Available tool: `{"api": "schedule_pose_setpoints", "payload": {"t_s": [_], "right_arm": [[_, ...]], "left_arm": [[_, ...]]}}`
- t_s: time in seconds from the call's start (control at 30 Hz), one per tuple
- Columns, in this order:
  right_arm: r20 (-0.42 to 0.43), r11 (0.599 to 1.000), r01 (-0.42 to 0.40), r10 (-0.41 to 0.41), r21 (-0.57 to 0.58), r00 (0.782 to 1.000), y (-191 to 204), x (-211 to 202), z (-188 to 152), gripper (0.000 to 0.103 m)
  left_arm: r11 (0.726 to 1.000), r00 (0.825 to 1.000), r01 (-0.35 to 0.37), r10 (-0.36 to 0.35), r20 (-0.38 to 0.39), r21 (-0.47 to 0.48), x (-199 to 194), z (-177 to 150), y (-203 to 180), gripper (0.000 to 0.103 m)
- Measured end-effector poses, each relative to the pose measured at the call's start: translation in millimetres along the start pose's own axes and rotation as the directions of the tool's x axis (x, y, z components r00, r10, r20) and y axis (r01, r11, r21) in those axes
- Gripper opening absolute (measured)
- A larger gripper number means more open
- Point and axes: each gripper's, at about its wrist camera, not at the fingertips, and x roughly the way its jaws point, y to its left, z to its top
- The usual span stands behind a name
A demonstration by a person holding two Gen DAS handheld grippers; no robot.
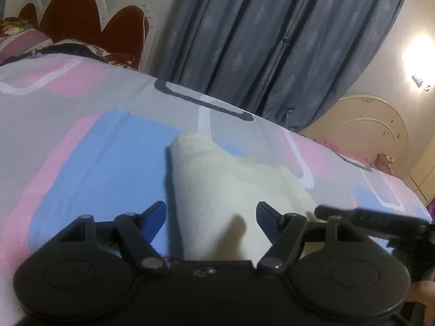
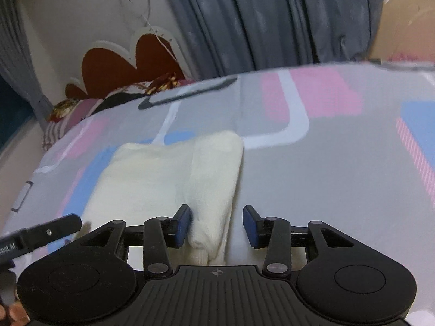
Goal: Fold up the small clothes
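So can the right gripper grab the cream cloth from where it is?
Probably yes. The right gripper is open, and the folded cream cloth lies on the bedsheet with its near edge already between the fingers. Nothing blocks it.

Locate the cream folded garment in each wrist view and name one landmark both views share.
Left wrist view: the cream folded garment lies centre, running from mid-frame down between the open jaws of the left gripper.
Right wrist view: the garment lies left of centre; its right fold reaches between the open jaws of the right gripper.
Shared landmark: the grey curtain behind the bed.
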Motion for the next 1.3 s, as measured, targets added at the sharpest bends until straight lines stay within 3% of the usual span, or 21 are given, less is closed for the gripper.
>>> {"api": "schedule_pose_setpoints", "payload": {"t_s": [0.13,0.27,0.5,0.67,0.77,0.9,1.0,1.1,1.2,1.3], "right_arm": [[0.022,0.998,-0.052,0.051,0.045,0.998,4,3,8,0.042],[-0.077,0.999,0.05,-0.05,0.006,0.996,7,33,3,0.042],[-0.025,1.0,0.01,-0.01,0.019,1.0,8,-2,-5,0.042],[-0.029,0.999,-0.03,0.029,-0.024,0.999,21,-48,-43,0.042],[-0.059,0.999,0.007,-0.01,-0.053,0.998,26,-54,-69,0.042],[-0.105,0.994,0.102,-0.107,-0.045,0.989,15,-44,-97,0.041],[-0.098,0.996,0.089,-0.086,0.029,0.992,6,-51,-98,0.042],[-0.056,0.997,0.072,-0.071,0.013,0.996,13,-65,-96,0.042],[-0.1,0.993,0.11,-0.112,-0.031,0.989,16,-55,-101,0.042],[-0.122,0.995,0.102,-0.103,-0.017,0.987,12,-50,-102,0.042]], "left_arm": [[0.999,0.998,-0.03,0.031,-0.059,0.01,25,3,-5,0.069],[0.997,0.991,-0.059,0.053,-0.122,-0.045,44,-2,2,0.072],[0.998,0.997,-0.057,0.056,-0.053,-0.001,1,-11,1,0.068],[0.998,0.993,-0.048,0.052,-0.103,0.045,-27,-46,3,0.068],[0.996,0.986,-0.05,0.061,-0.153,0.074,-23,-63,0,0.068],[0.99,0.988,-0.057,0.075,-0.137,0.127,-23,-70,-6,0.071],[0.992,0.985,-0.045,0.063,-0.163,0.115,-30,-71,-11,0.071],[0.991,0.982,-0.062,0.082,-0.172,0.115,-37,-77,-15,0.079],[0.987,0.98,-0.094,0.115,-0.165,0.131,-34,-84,-20,0.08],[0.984,0.974,-0.123,0.144,-0.173,0.131,-31,-83,-26,0.083]]}}
